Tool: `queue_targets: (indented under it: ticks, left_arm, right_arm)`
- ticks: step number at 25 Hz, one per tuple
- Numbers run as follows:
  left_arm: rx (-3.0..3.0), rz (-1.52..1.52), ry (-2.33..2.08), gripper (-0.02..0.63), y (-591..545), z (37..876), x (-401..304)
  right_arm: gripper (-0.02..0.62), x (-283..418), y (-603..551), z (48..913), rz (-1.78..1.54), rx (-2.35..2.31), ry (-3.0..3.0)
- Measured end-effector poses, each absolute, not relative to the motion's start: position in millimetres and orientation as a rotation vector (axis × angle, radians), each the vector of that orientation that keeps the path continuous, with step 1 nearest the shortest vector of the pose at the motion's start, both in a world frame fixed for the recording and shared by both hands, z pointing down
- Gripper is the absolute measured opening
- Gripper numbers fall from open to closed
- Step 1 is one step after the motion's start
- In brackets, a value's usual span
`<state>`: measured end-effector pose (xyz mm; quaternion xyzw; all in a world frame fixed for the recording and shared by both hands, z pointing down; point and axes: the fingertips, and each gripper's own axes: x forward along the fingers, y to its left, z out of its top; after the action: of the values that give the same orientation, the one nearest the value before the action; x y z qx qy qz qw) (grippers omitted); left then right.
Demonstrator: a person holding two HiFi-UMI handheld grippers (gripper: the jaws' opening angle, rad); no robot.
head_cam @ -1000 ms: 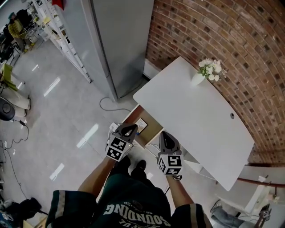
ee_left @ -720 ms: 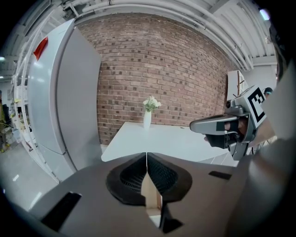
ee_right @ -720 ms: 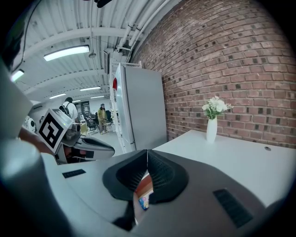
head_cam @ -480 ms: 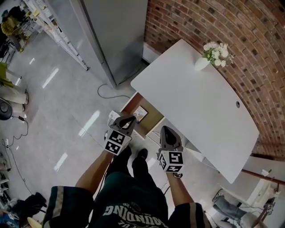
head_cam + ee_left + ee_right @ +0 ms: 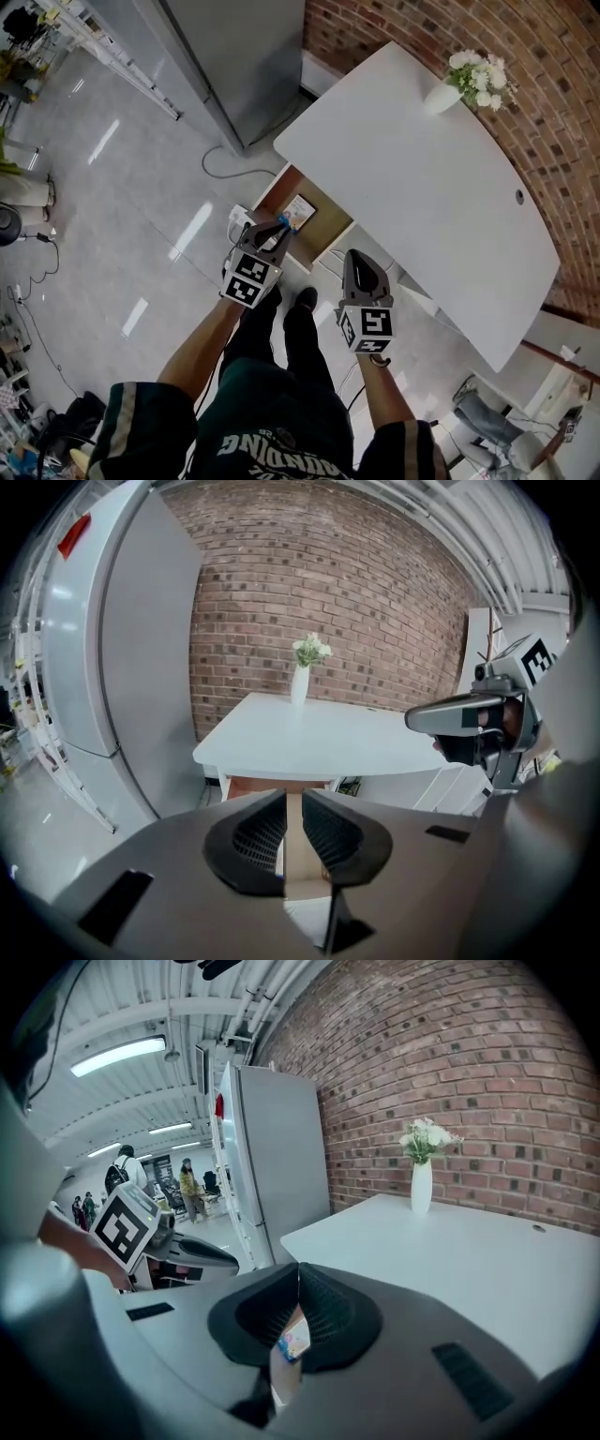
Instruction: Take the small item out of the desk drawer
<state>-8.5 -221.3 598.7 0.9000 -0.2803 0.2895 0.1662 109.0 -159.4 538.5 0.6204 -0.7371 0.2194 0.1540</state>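
**Left gripper [image 5: 292, 806] opening by a slit, nothing held; small item lying in the open drawer**

The left gripper's ribbed jaws are seen parting, and only a narrow gap is shown between them. Nothing is gripped, and the brown drawer [image 5: 317, 232] is glimpsed through the gap. The right gripper [image 5: 298, 1279] is held with its jaws closed tip to tip, and nothing is clamped at the tips. A small colourful item [image 5: 300, 208] is made out through the slit beneath them. In the head view this item is seen lying flat inside the drawer, which is pulled out from under the near edge of the white desk [image 5: 422, 178]. Both grippers are held above the floor just short of the drawer, the left one nearer to it. A white vase of flowers [image 5: 442, 96] is placed at the desk's far end, by the brick wall [image 5: 562, 122].
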Motion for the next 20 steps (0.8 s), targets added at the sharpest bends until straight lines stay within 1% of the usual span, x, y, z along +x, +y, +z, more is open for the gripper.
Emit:
queue_targets:
  ticks: [4, 8, 12, 16, 20]
  left_arm:
    - [2.557, 0.860, -0.813, 0.089, -229.7, 620.4, -8.4]
    - [2.525, 0.913, -0.833, 0.210, -238.5, 646.8, -10.1]
    - [2.492, 0.956, -0.812, 0.284, -240.5, 675.5, -7.2]
    - [2.470, 0.995, -0.778, 0.341, -240.2, 700.5, -0.9]
    - [2.448, 1.031, -0.756, 0.359, -239.2, 721.2, -1.3]
  right_arm:
    - [0.025, 105.6, -158.0, 553.9, 0.662, 1.779, -2.099]
    - [0.025, 102.2, -157.0, 563.3, 0.665, 1.765, -2.092]
    - [0.025, 99.6, -156.1, 577.0, 0.679, 1.746, -2.087]
    - [0.025, 103.4, -154.6, 592.0, 0.717, 1.768, -2.064]
    - [0.025, 102.0, -150.5, 605.3, 0.741, 1.771, -2.050]
